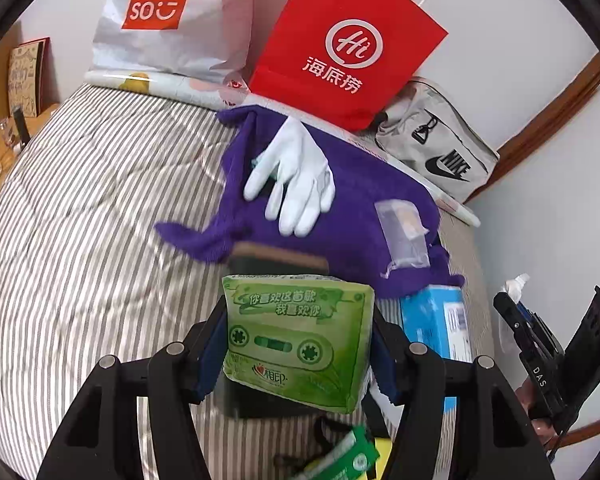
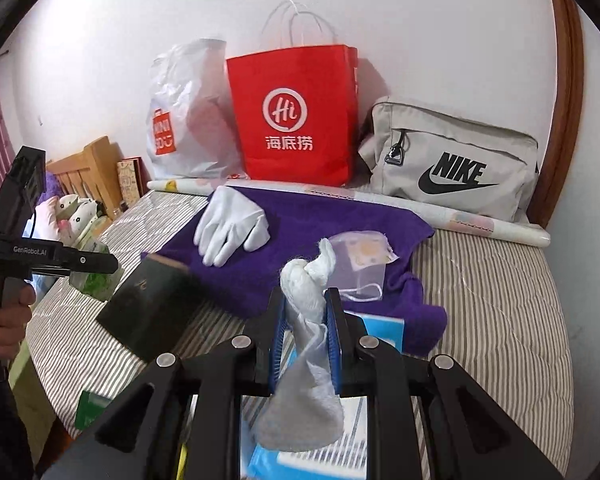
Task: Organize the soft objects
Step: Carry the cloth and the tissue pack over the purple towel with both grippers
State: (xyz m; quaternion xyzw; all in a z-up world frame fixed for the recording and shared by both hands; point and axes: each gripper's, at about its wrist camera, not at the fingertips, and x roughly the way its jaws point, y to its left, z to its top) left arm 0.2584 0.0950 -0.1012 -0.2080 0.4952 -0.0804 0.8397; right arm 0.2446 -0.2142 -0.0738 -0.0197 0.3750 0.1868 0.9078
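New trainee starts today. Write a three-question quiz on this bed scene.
1. True or false: the left gripper holds a green tissue pack.
2. What do the right gripper's fingers pinch?
A. a white glove
B. a book
C. the red bag
3. Fill in: the other white glove lies on a ______ towel.

Key: 1 true. 2 A: a white glove hangs between them. 3 purple.
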